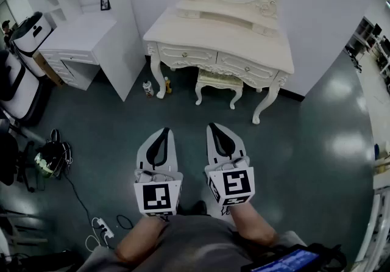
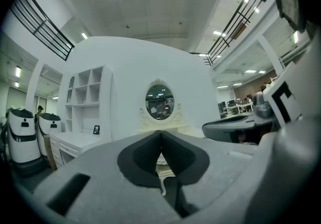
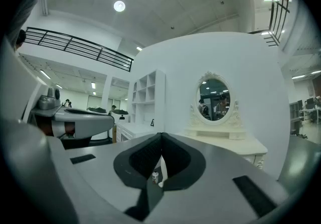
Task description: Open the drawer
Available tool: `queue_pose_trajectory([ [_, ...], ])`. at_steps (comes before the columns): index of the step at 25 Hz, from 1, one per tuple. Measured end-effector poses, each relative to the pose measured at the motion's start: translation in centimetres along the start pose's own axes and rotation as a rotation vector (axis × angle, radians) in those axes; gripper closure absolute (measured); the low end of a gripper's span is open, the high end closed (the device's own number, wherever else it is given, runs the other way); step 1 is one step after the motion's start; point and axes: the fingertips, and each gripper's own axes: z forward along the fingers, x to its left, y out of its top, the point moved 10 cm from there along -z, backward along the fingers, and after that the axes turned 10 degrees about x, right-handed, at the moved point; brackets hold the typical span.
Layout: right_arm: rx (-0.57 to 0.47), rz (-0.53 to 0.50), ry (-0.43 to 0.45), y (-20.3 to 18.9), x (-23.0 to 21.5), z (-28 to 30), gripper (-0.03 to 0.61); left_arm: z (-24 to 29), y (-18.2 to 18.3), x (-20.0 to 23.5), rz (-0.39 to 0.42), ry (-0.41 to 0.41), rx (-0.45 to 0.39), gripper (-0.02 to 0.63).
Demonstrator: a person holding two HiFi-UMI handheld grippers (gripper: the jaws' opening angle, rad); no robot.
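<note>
Head view: your left claw [image 1: 163,131] and right claw [image 1: 213,126] are closed, empty; reaching the drawer [image 1: 247,70] like that, they may just bump it.

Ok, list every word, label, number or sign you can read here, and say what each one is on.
No readable text in any view.
Left marker cube, right marker cube: square black-and-white patterns, no letters.
Bottles by the dressing table leg: labels too small.
Picture frame on the white desk: too small.
Screen at the head view's bottom edge: blurred, unreadable.
</note>
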Motion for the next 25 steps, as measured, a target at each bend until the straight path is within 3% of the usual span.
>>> queue_pose_trajectory([
  [4, -0.002, -0.006, 0.004, -0.3, -0.9, 0.0, 0.566, 0.4, 0.0, -0.9, -0.042, 0.007, 0.028, 0.598],
  [8, -0.013, -0.012, 0.014, -0.6, -1.8, 0.1, 0.566, 1.1, -0.2, -1.4, -0.011, 0.012, 0.01, 0.598],
  [12, -0.033, 0.024, 0.02, -0.7, -2.8, 0.8, 0.565, 1.8, -0.1, -1.7, -0.035, 0.019, 0.034, 0.598],
  [19, -0.015, 0.016, 0.039, -1.4, -2.9, 4.0, 0.563, 4.4, -1.1, 0.5, -0.025, 0.037, 0.037, 0.598],
  [25, 0.032, 0.031, 0.002, -2.8, -3.1, 9.3, 0.563, 8.7, -3.4, 3.3, -0.067, 0.023, 0.125, 0.598],
])
